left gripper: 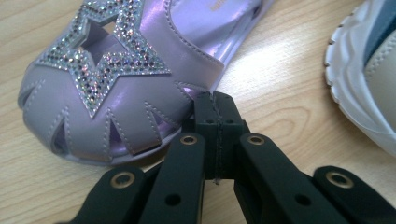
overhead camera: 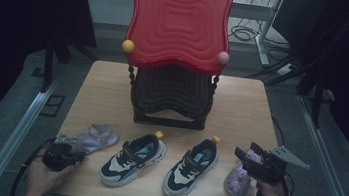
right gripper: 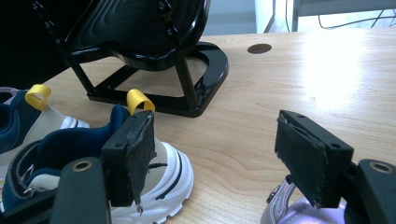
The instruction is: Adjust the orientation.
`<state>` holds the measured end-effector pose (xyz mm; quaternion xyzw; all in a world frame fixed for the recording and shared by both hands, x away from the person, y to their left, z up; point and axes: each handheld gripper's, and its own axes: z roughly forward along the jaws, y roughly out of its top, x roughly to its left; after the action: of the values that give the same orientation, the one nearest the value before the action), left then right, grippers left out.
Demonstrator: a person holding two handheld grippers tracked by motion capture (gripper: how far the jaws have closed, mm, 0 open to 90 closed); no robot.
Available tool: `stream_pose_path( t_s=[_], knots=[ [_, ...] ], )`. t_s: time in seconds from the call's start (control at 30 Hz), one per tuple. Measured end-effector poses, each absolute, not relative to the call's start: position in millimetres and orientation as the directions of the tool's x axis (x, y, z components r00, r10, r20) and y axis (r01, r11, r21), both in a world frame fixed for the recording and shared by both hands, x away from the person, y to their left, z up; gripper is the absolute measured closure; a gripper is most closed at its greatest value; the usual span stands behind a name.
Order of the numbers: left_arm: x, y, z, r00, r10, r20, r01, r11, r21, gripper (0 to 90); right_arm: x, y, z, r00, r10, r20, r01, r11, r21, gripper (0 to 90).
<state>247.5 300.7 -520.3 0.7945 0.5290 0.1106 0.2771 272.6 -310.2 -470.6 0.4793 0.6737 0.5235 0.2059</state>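
Four shoes lie in a row along the table's near edge. At the left is a purple sandal [overhead camera: 94, 137] with a glittery star [left gripper: 105, 65]. My left gripper [overhead camera: 74, 146] lies low at its near end. In the left gripper view this gripper [left gripper: 215, 106] has its jaws pressed together, the tips right against the sandal's side, with nothing visible between them. Two dark blue and white sneakers [overhead camera: 134, 158] [overhead camera: 190, 167] fill the middle. At the right, my right gripper [overhead camera: 248, 155] hovers over a second purple sandal [overhead camera: 239, 180]. It [right gripper: 222, 156] stands wide open and holds nothing.
A two-tier rack stands at the table's middle back, with a red upper tray [overhead camera: 179, 20] and a black lower tray [overhead camera: 172, 95]. Its black base [right gripper: 205, 74] is just beyond the nearer sneaker [right gripper: 154, 163]. The wooden table [overhead camera: 241, 111] has a cable hole [right gripper: 259, 48].
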Motion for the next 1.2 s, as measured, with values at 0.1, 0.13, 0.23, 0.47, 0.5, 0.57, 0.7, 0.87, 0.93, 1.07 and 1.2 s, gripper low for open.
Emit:
stream_pose_path(
  t_s=[0.1,0.13,0.23,0.47,0.5,0.57,0.7,0.87,0.93,1.07,1.2],
  knots=[
    [249.5,303.8,-521.4,0.406,0.906,-0.116,0.784,-0.281,0.553,90.0,271.9,-311.4,-470.8,-0.452,0.862,0.227,0.433,-0.010,0.901,29.0],
    [250.1,304.9,-521.7,0.400,0.911,-0.103,0.786,-0.283,0.550,90.0,271.9,-312.1,-471.1,-0.451,0.864,0.225,0.431,-0.010,0.902,29.0],
    [253.0,310.6,-522.5,0.378,0.922,-0.090,0.792,-0.271,0.547,90.0,271.9,-313.4,-471.5,-0.447,0.865,0.227,0.432,-0.013,0.902,29.0],
    [263.3,320.6,-524.0,0.357,0.927,-0.119,0.801,-0.238,0.550,90.0,271.0,-314.2,-473.4,-0.443,0.867,0.227,0.440,-0.009,0.898,29.0],
    [263.9,321.3,-524.0,0.356,0.926,-0.123,0.801,-0.235,0.550,90.0,270.9,-315.0,-473.6,-0.441,0.869,0.225,0.439,-0.010,0.898,29.0],
    [264.4,322.1,-523.7,0.352,0.928,-0.124,0.803,-0.231,0.550,90.0,270.4,-316.5,-473.5,-0.435,0.870,0.231,0.441,-0.017,0.897,29.0],
    [264.7,323.7,-524.2,0.348,0.927,-0.141,0.806,-0.219,0.550,90.0,269.7,-318.2,-473.6,-0.431,0.872,0.231,0.441,-0.019,0.897,29.0],
    [266.7,326.8,-524.8,0.347,0.927,-0.145,0.806,-0.215,0.551,90.0,268.9,-318.5,-473.3,-0.430,0.873,0.231,0.440,-0.020,0.898,29.0],
    [268.3,328.7,-524.9,0.334,0.931,-0.144,0.809,-0.205,0.552,90.0,269.0,-318.8,-473.7,-0.428,0.874,0.230,0.441,-0.020,0.897,29.0],
    [271.9,330.7,-524.8,0.322,0.937,-0.133,0.810,-0.200,0.552,90.0,269.1,-318.8,-474.7,-0.425,0.875,0.231,0.444,-0.021,0.896,29.0],
    [273.0,332.9,-524.9,0.315,0.938,-0.142,0.814,-0.190,0.550,90.0,268.8,-319.2,-475.2,-0.424,0.876,0.232,0.446,-0.021,0.895,29.0]
  ],
)
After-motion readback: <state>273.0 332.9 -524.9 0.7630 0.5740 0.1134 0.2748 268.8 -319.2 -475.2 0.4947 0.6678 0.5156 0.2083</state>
